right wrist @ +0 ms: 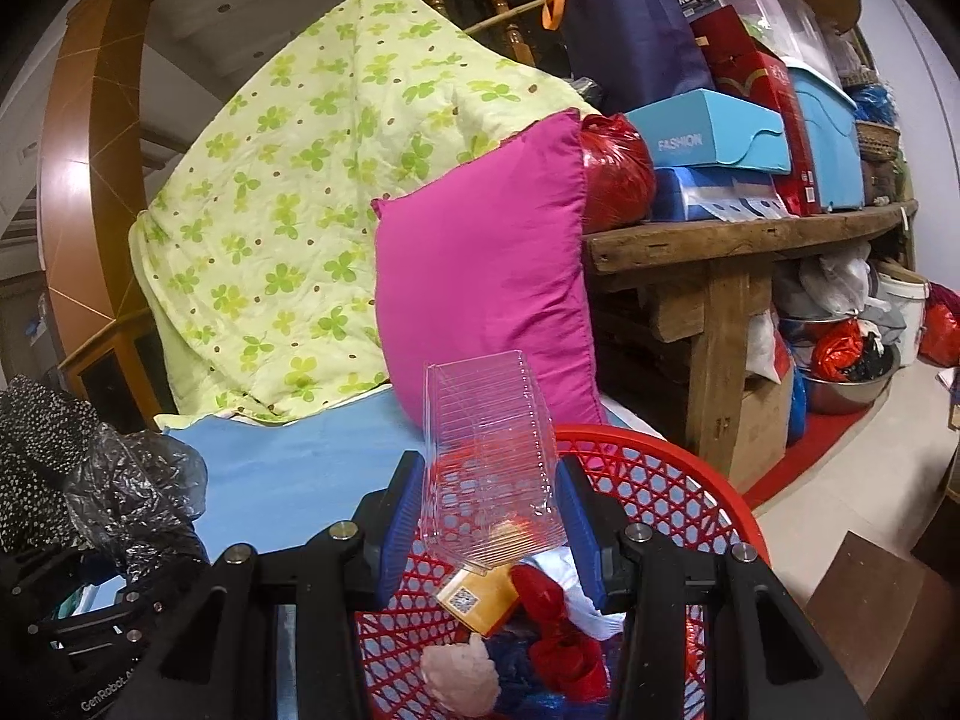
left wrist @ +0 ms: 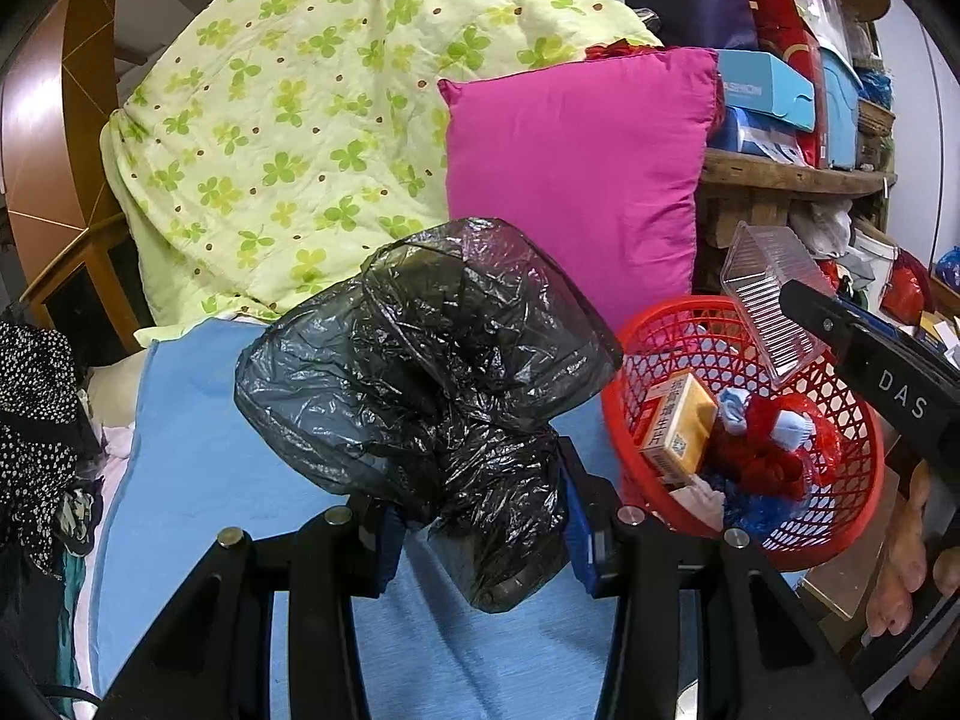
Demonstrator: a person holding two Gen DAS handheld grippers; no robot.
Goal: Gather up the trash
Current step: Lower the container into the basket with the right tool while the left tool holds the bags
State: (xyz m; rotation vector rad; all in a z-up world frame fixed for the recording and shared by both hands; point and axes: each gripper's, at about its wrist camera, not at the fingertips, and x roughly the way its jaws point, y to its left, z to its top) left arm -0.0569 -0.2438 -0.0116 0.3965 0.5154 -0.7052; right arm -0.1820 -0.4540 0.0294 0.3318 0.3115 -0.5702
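Fingers (left wrist: 576, 516) pinch crumpled black bag (left wrist: 420, 384).

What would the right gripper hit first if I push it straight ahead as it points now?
Probably the pink pillow: it stands directly beyond the clear plastic tray held by the right gripper, above the red basket. Depth is uncertain.

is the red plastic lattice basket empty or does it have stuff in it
Partly filled: the red plastic lattice basket holds a yellow cardboard box and red crumpled plastic.

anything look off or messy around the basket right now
Nothing is spilled. The red basket sits tipped, partly hanging off the bed's edge, with trash piled inside. The right gripper holds a clear plastic container above it, and the left gripper holds a crumpled black bag.
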